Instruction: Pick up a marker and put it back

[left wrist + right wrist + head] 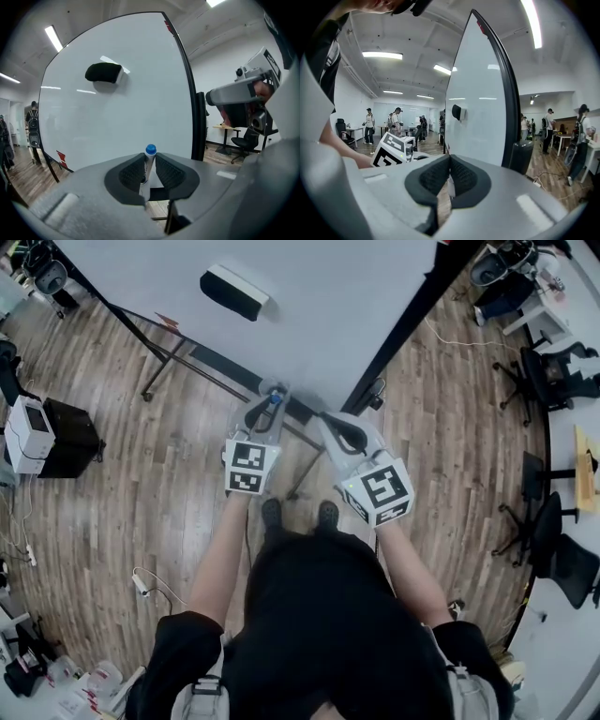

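In front of the whiteboard, counted two grippers, one marker and one eraser; high on the board, saw the single black eraser with one white side, well apart from both grippers; at two corners of the board, noticed one small red mark each, too small to read. On each gripper, found one cube with black-and-white square patterns, so a left cube and a right cube; carried patterns only, not words.

Between the jaws of the left gripper, gripped the marker upright, with a ribbed pad pressed on each side of its body; showed a slim white barrel and a round blue cap just above the jaw tips, near the lower edge of the board. On the right gripper, found the jaws brought together, with nothing made out between them; pointed along the black side edge of the board.
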`<state>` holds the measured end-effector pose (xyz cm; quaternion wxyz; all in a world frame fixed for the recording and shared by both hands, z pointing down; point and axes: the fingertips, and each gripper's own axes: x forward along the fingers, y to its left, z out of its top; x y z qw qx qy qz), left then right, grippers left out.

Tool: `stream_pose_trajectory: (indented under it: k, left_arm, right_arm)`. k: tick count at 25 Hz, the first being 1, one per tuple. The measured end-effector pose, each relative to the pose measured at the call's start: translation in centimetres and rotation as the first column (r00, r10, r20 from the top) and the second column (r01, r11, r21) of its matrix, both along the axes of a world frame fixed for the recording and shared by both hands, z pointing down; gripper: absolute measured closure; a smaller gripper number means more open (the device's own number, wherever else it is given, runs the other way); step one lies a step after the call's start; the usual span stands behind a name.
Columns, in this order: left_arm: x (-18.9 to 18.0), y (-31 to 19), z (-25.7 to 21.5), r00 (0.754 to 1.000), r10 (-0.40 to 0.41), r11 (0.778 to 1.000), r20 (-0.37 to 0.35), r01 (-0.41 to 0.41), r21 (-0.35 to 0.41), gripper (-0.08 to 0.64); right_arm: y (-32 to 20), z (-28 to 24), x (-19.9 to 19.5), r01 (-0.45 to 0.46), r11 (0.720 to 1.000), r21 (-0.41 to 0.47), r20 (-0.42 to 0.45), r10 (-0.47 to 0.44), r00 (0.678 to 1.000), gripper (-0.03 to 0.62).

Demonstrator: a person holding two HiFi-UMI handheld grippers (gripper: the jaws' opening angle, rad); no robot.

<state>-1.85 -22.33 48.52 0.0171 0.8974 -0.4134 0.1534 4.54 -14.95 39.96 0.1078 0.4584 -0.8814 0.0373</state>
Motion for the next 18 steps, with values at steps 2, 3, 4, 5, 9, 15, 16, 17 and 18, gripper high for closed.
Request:
stream_pose_trajectory:
  k: [2, 3, 4, 5, 9, 15, 16, 17, 18]
  left_arm:
    - [0.0, -0.2, 0.8, 1.0, 0.005, 1.0, 0.003, -0.005, -0.021, 0.479]
    - [0.0, -0.3, 1.1, 1.0, 0.006, 0.999, -0.001, -0.006, -0.034, 0.479]
    - [0.0, -0.4, 1.4, 1.0, 0.006, 0.999, -0.004, -0.006, -0.045, 0.479]
    - [0.0, -0.4, 1.7, 1.0, 0.006, 0.999, -0.005, -0.006, -0.052, 0.479]
    - [0.2, -0.7, 2.4, 1.0, 0.014, 0.997, -0.004, -0.015, -0.072, 0.477]
    - [0.9, -0.7, 3.0, 1.0, 0.028, 0.995, -0.014, -0.029, -0.092, 0.462]
    - [1.0, -0.7, 2.9, 1.0, 0.028, 0.995, -0.015, -0.029, -0.09, 0.462]
    - [1.0, -0.7, 2.9, 1.0, 0.027, 0.995, -0.014, -0.028, -0.091, 0.462]
    - [1.1, -0.7, 2.9, 1.0, 0.026, 0.995, -0.013, -0.027, -0.092, 0.462]
  right_arm:
    - [0.1, 0.1, 0.1, -0.011, 1.0, -0.004, -0.001, 0.011, 1.0, 0.591]
    - [0.1, 0.2, 0.2, -0.016, 1.0, -0.007, -0.002, 0.016, 1.0, 0.591]
    - [0.2, 0.3, 0.3, -0.022, 1.0, -0.01, -0.003, 0.022, 1.0, 0.591]
    - [0.3, 0.4, 0.5, -0.028, 1.0, -0.013, -0.004, 0.028, 1.0, 0.591]
    - [0.3, 0.6, 1.1, -0.049, 0.999, -0.019, -0.005, 0.049, 0.999, 0.591]
    - [0.5, 0.8, 1.7, -0.06, 0.998, -0.023, -0.001, 0.06, 0.998, 0.591]
    - [0.5, 0.7, 1.8, -0.06, 0.998, -0.023, -0.002, 0.06, 0.998, 0.591]
    - [0.6, 0.7, 1.8, -0.06, 0.998, -0.023, -0.002, 0.06, 0.998, 0.591]
    - [0.6, 0.6, 1.9, -0.06, 0.998, -0.022, -0.003, 0.06, 0.998, 0.591]
